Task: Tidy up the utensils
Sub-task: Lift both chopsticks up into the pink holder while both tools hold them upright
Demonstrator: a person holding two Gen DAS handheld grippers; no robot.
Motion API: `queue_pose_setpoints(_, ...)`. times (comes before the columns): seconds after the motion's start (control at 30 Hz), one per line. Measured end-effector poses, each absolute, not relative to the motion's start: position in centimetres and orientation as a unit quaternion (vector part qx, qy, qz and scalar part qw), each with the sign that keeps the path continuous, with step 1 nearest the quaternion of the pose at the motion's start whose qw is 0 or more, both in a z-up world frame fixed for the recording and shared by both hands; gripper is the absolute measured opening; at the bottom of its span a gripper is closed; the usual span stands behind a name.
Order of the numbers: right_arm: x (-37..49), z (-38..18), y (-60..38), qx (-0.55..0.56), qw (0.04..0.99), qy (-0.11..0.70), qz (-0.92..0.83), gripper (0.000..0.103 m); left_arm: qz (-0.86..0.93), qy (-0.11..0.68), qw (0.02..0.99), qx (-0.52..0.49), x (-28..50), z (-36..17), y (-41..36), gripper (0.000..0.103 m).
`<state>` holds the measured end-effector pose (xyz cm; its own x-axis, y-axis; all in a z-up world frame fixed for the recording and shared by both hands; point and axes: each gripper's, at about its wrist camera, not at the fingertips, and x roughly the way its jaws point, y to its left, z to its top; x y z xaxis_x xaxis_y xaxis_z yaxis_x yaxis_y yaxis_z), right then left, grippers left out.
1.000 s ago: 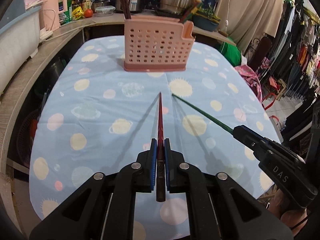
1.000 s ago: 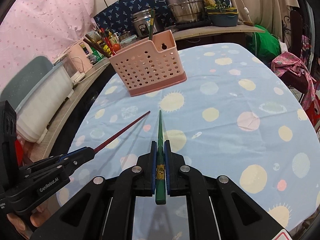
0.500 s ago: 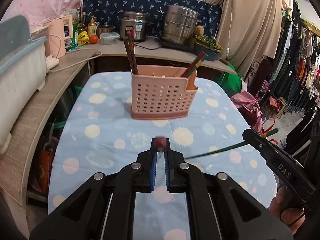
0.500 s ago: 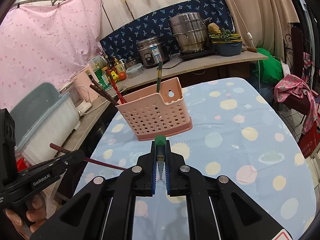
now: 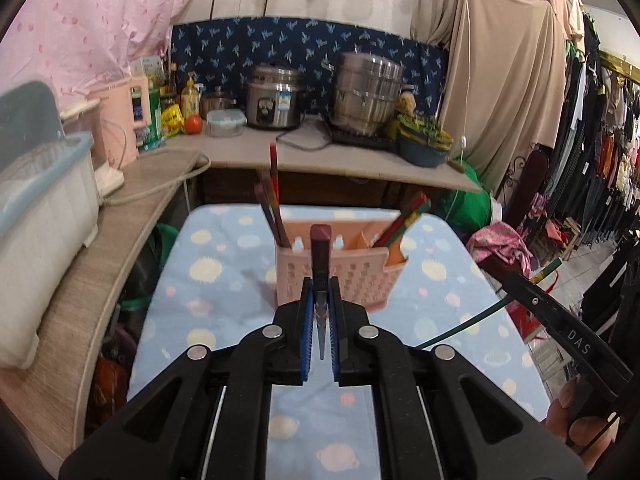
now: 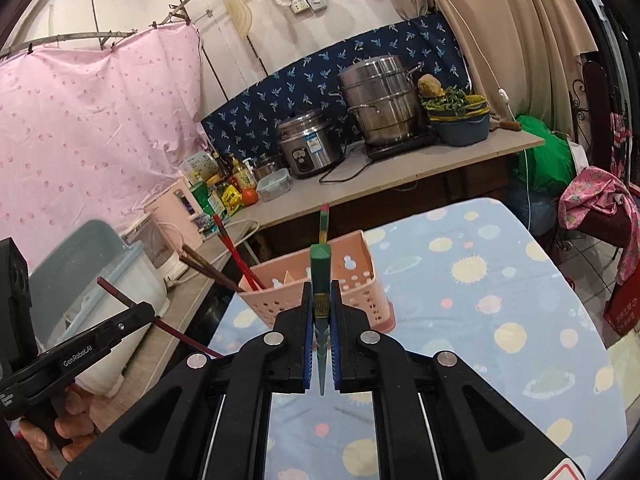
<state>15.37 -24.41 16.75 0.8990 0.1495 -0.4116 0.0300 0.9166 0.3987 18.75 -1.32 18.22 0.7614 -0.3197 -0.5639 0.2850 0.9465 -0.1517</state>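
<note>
Now both chopsticks stand nearly upright in their grips, thick ends up, where a second ago they lay levelled forward with tips toward the table. The left gripper (image 5: 320, 312) is clenched on the dark red chopstick (image 5: 320, 248); the right gripper (image 6: 320, 320) is clamped on the green chopstick (image 6: 320, 276). Both cameras have tipped up, so the counter with the steel pots (image 5: 368, 96) now fills the background. The pink utensil basket (image 5: 360, 276) sits on the spotted blue tablecloth (image 5: 208, 272) just beyond the fingers, holding brown chopsticks at its left end and red-and-green ones at its right. Each held chopstick hides the basket's middle, and its lower tip vanishes between the pads.
</note>
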Motion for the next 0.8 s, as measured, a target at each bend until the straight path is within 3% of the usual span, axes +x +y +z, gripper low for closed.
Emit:
queue_pose_setpoints(0.37,20.6,21.8,-24.9,0.209,0.966,0.149,0.021,0.007,-0.149,0.221,0.963,-0.041,22.6,24.6,-1.8,0.007)
queue_pose_setpoints(0.8,24.8,20.0,-23.9,0.194,0.965,0.177,0.014,0.007,-0.129,0.22,0.966,-0.04,26.6,24.0,-2.2,0.007)
